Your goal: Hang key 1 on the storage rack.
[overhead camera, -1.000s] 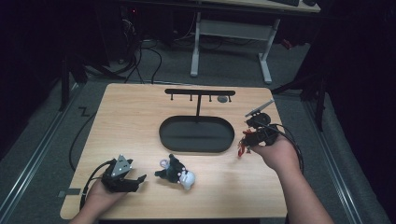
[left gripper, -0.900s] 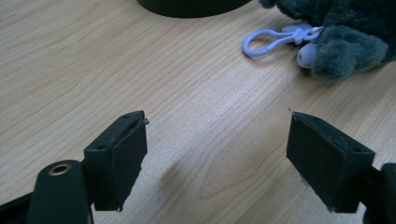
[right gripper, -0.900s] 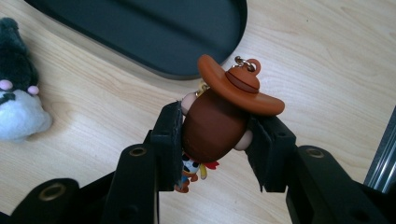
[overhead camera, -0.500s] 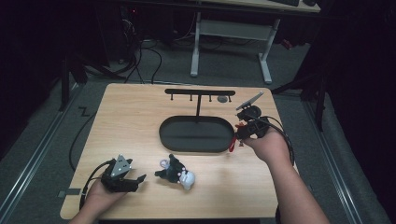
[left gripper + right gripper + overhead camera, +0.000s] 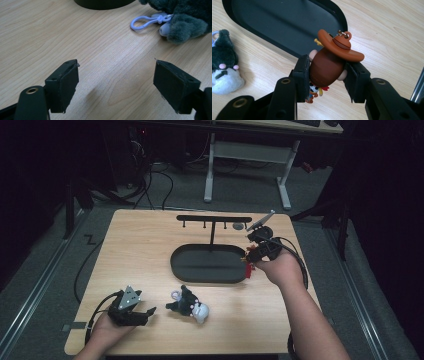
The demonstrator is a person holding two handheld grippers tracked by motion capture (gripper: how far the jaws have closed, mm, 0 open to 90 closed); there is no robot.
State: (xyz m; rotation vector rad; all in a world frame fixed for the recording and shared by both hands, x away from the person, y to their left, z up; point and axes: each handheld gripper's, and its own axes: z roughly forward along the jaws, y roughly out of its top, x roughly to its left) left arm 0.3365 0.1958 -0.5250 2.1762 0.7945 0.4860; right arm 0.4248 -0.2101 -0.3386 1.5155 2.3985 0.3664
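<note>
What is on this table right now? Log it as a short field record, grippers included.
right gripper: shut on cowboy figure keychain, beside the tray's right end
left gripper: open, nothing between jaws, low over the table
plush keychain: lying on table, lilac clip attached
tray: black, oval
hook rack: black, standing in the tray

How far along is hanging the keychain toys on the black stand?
Nothing hangs on the black T-shaped hook stand yet. In hand: the right claw grips the brown cowboy-hat figure keychain beside the stand's base. Left: the dark grey plush toy lies on the table by the open left claw.
</note>
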